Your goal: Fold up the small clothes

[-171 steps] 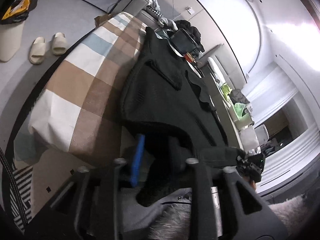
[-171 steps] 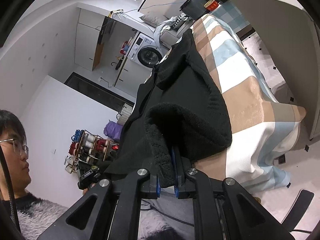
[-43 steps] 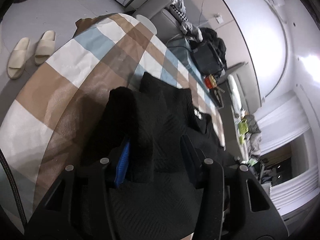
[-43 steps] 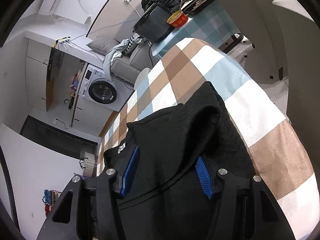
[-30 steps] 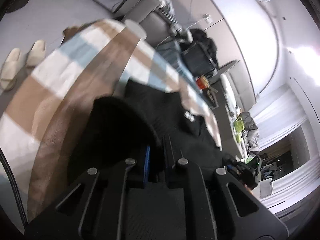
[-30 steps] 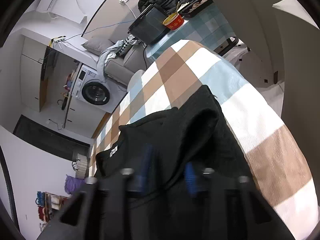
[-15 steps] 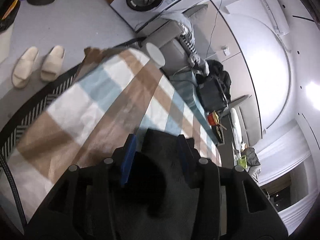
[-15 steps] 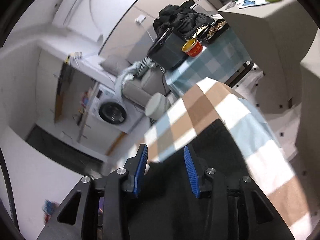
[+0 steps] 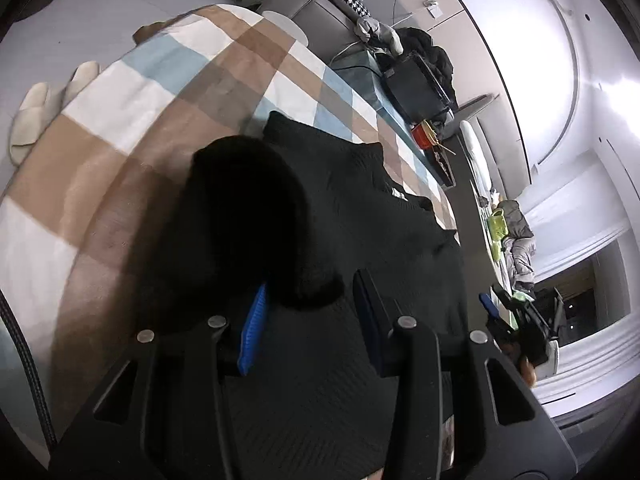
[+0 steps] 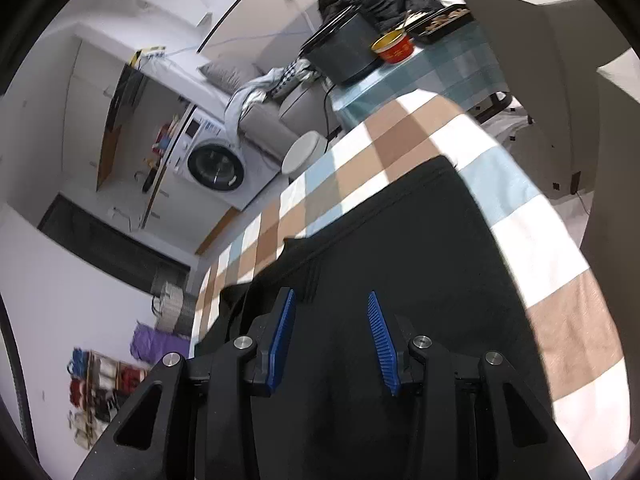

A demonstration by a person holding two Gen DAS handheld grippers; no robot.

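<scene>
Left wrist view: left gripper (image 9: 308,300) sits low over a black knit garment (image 9: 372,216) spread on a checked blanket (image 9: 132,92) in tan, white and pale blue. Jaws stand well apart; the blue pad (image 9: 252,332) on one finger is visible, the other finger is dark. A thick rolled or bunched part of the garment (image 9: 240,216) rises just ahead of the blue-padded finger and overlaps its tip; nothing is pinched between the two fingers. Flat knit lies beneath and between the jaws. A white label shows near the garment's far edge. Pale slippers (image 9: 44,108) lie on the floor beside the blanket edge. Beyond the blanket: a red bowl (image 9: 424,136) with utensils and a dark bin (image 9: 416,88). Right wrist view: right gripper (image 10: 332,300) also hovers over the same garment (image 10: 420,248), jaws wide, both blue ribbed pads (image 10: 380,344) exposed and empty. Garment here lies smooth and flat on the blanket (image 10: 552,248), with a ribbed seam or hem line running diagonally just ahead of the fingertips. Whether the fingertips touch the cloth cannot be told. Background: washing machine (image 10: 216,164), grey sofa (image 10: 260,120), round white stool (image 10: 304,152), red bowl (image 10: 394,46) on a checked side table (image 10: 448,68).
</scene>
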